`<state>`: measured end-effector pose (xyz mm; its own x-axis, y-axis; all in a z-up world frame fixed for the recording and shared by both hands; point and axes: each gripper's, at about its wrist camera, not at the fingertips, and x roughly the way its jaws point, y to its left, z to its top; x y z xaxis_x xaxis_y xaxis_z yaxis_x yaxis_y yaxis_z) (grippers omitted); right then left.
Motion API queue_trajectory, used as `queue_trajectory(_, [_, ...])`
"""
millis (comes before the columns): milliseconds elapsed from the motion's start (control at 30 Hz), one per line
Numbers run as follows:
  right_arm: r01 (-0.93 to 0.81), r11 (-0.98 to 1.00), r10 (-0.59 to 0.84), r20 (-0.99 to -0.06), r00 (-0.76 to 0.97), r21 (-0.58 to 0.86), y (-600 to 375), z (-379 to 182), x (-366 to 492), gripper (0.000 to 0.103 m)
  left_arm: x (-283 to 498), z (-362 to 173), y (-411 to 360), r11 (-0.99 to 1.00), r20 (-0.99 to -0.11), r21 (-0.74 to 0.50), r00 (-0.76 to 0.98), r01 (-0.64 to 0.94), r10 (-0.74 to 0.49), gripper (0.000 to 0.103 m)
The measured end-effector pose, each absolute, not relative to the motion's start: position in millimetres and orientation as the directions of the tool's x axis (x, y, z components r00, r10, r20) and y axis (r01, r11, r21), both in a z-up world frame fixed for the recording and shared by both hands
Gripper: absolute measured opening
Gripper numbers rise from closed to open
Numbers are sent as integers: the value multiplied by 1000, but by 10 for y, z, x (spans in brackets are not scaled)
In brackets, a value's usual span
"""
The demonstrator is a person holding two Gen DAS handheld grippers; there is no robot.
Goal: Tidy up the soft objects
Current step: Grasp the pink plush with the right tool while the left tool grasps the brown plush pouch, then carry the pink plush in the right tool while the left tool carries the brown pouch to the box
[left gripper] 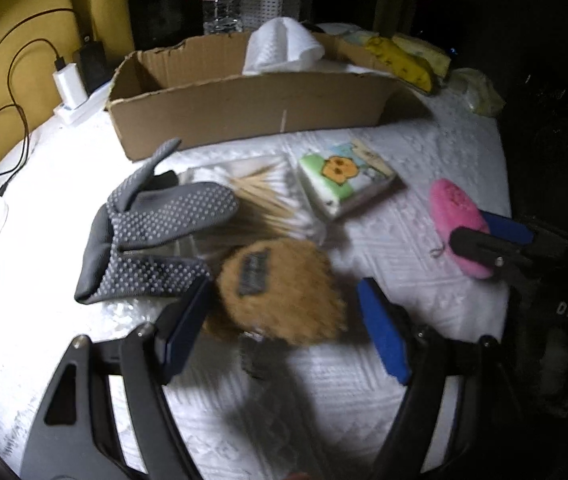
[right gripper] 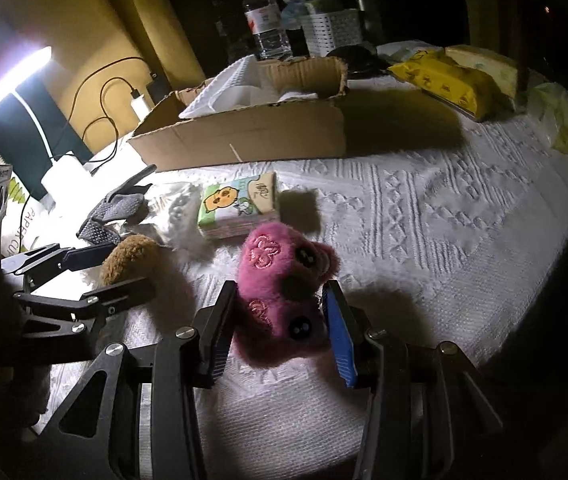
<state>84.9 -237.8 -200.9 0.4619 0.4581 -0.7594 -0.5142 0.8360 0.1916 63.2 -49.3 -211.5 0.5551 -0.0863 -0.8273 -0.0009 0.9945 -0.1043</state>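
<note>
Left wrist view: left claw (left gripper: pixel 284 320) spread wide around the brown plush (left gripper: pixel 280 290), pads not pressing it. Plush lies on the white quilted counter (left gripper: pixel 423 168), touching the grey dotted glove (left gripper: pixel 156 236).

Right wrist view: right claw (right gripper: pixel 280 324) pinching the pink plush (right gripper: pixel 280 288), near the tissue pack (right gripper: pixel 238 212) and cardboard box (right gripper: pixel 244 136).

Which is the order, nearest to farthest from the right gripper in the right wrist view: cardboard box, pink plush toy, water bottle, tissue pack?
1. Pink plush toy, between the right gripper's pads.
2. Tissue pack, just beyond the toy, slightly left.
3. Cardboard box, further back across the white cloth.
4. Water bottle, behind the box, at the back.
</note>
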Motion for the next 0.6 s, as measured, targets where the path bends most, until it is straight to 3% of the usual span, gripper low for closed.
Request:
queue_trajectory(467, [-516,833,466,-756,460,199,-2374,-2017,877,45,670,-2242,-592,996,-840,-77,536,36,-84,75])
queue_trajectory(533, [-517,833,466,-754,462,198,-2372,-1999,877,45,663,-2223,-602,996,-836,-83,541,43,-93,66])
queue_trajectory(600, [-518,832,466,-753,464,196,-2369,-1978,874,45,637,-2186,-602,995,-831,-90,547,49,-102,66])
